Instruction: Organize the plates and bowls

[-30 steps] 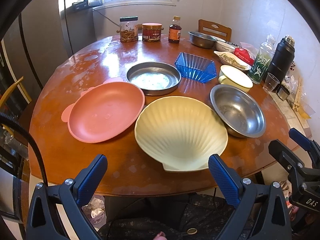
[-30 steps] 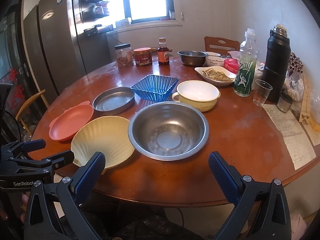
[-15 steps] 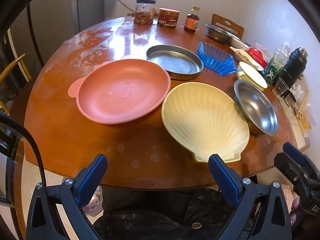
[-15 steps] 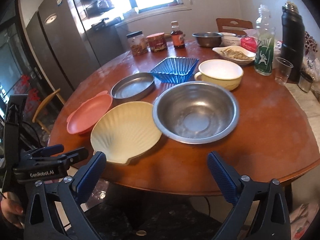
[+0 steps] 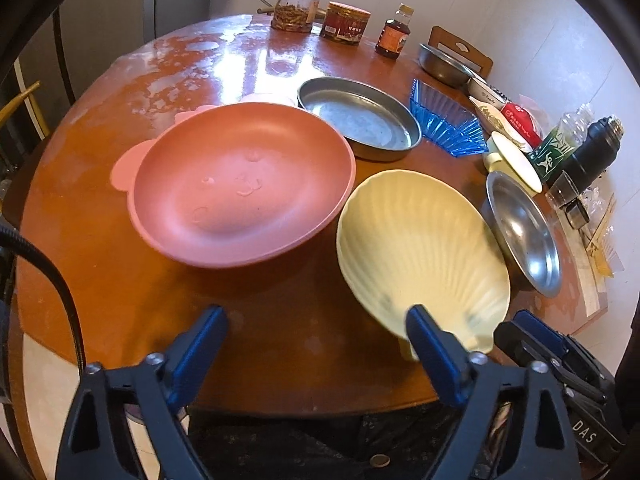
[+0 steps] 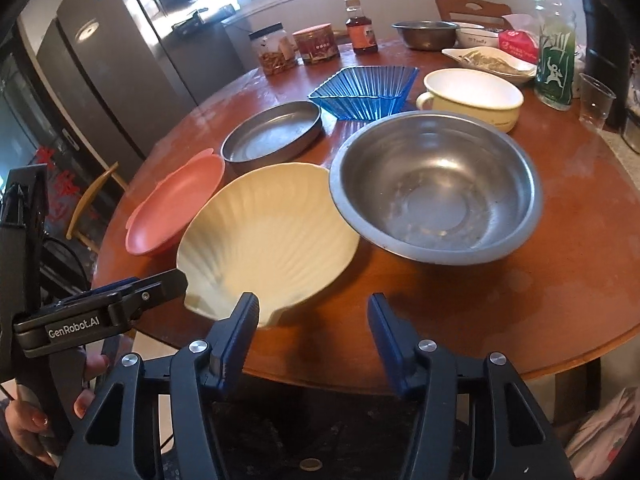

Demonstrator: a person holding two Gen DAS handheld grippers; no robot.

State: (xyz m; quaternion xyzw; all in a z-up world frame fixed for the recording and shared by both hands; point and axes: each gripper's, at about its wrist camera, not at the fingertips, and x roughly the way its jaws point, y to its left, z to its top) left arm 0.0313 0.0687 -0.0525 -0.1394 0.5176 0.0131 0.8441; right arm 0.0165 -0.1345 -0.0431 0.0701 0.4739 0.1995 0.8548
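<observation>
On the near edge of the round brown wooden table [image 5: 120,288], a pale yellow scallop-shaped plate [image 5: 420,248] sits between a pink round plate with small ears [image 5: 244,184] and a wide stainless steel bowl [image 6: 436,188]. Shell plate's rim touches or overlaps the steel bowl's rim on one side and lies just beside the pink plate on the other; its short hinge tab points toward the table edge.

Left gripper [image 5: 316,332]: jaws spread and closing, nothing between them but bare tabletop; its right finger overlaps the shell plate's near rim in view, contact not certain. Right gripper [image 6: 312,320]: jaws about half spread and closing, empty, hovering just off the shell plate's tab.

Farther back: shallow round steel pan [image 5: 360,120], blue ribbed square glass dish [image 6: 364,90], cream enamel bowl with handle [image 6: 472,98].

Handling, judged: shell plate looks like rigid melamine or glazed ceramic, light to moderate, smooth and likely slippery. The fluted rim is thin enough to pinch; the flat tab by the hinge looks the surest hold. Lifting from one edge may tilt it and knock the steel bowl.
</observation>
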